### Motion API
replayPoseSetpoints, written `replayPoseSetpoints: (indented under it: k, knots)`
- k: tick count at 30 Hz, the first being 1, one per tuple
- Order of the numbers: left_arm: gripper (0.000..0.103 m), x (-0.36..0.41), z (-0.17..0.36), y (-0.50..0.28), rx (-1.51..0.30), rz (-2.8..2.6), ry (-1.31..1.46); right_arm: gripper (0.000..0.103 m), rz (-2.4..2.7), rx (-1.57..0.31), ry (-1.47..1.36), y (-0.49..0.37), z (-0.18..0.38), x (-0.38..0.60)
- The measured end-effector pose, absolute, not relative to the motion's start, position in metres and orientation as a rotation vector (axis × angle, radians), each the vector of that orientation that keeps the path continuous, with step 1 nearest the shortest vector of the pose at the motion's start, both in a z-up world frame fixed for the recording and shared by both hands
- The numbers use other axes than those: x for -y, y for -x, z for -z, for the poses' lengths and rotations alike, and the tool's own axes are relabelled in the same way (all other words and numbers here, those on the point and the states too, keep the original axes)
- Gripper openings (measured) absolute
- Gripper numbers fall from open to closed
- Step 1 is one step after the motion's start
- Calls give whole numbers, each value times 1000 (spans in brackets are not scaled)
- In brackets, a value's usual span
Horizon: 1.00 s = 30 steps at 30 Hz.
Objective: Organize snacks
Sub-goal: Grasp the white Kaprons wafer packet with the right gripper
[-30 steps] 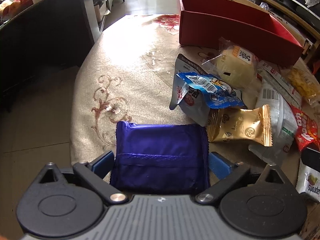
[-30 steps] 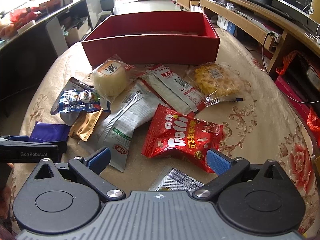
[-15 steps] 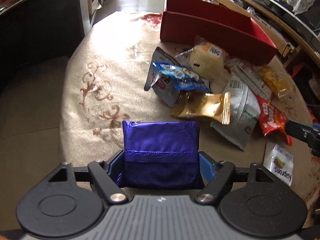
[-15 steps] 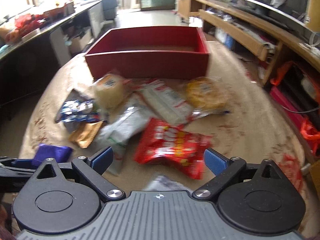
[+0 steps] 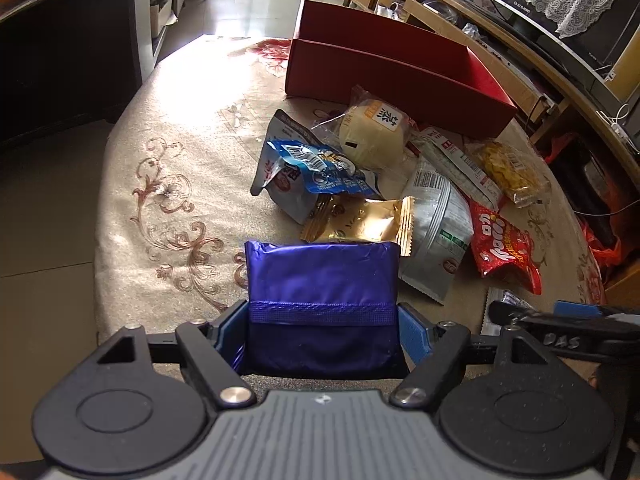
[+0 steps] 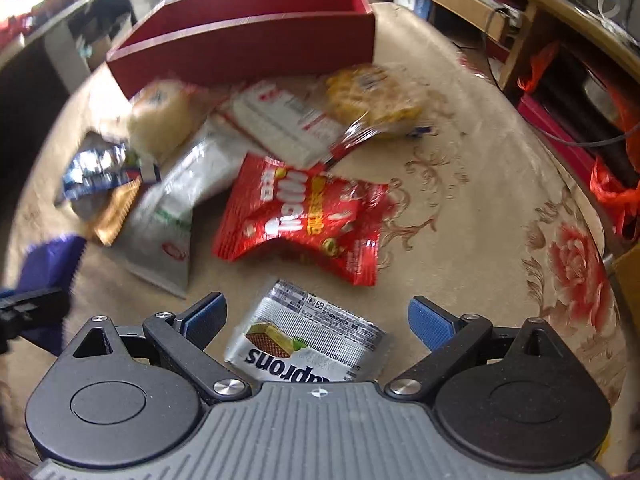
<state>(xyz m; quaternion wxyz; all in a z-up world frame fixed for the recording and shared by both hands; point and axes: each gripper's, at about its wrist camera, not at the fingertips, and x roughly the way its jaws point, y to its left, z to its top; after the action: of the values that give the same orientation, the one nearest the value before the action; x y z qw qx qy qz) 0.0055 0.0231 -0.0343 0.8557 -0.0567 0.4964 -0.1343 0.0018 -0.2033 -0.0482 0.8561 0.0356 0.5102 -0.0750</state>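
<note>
My left gripper [image 5: 322,332] is shut on a purple snack packet [image 5: 322,280] and holds it above the near table edge. The packet also shows at the left of the right wrist view [image 6: 48,260]. My right gripper [image 6: 318,316] is open, its jaws on either side of a silver wafer packet [image 6: 308,336] lying on the table. A red open box [image 5: 400,68] stands at the far side, also in the right wrist view [image 6: 248,44]. Between lie a red chip bag [image 6: 300,220], a bun [image 5: 372,132], a blue packet [image 5: 320,168] and a gold packet [image 5: 360,220].
The round table has a beige floral cloth [image 5: 180,160]. A grey-white pouch [image 6: 172,208], a white-red packet [image 6: 284,120] and a yellow snack bag [image 6: 372,100] lie in the pile. A dark counter [image 5: 72,52] stands left; wooden shelves [image 5: 540,60] and a cable are right.
My left gripper closed on the purple packet and lifted it off the cloth. My right gripper moved down and forward over the silver wafer packet, which now lies between its jaws.
</note>
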Motion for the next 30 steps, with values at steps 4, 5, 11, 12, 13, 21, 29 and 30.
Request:
replayPoseSetpoints:
  k: [4, 5, 11, 12, 13, 21, 29, 30]
  knots:
    - [72, -22, 34, -5, -1044, 298, 116, 103, 102, -1118, -29, -2, 63, 199]
    - [72, -22, 34, -5, -1047, 302, 117, 103, 92, -1110, -13, -1, 65, 199]
    - [72, -20, 33, -2, -1051, 323, 113, 103, 100, -1117, -27, -3, 65, 204]
    - [72, -20, 32, -2, -1049, 326, 110, 100, 97, -1128, -22, -4, 63, 204]
    - [72, -19, 32, -1, -1048, 329, 108, 90, 95, -1132, -18, -4, 61, 205]
    - [73, -11, 25, 3, -1030, 359, 93, 71, 60, -1098, -30, 9, 46, 210]
    - [73, -3, 25, 2, -1032, 365, 84, 69, 50, -1049, -68, 9, 31, 220]
    - [73, -2, 25, 2, -1031, 366, 84, 69, 50, -1041, -79, 9, 30, 221]
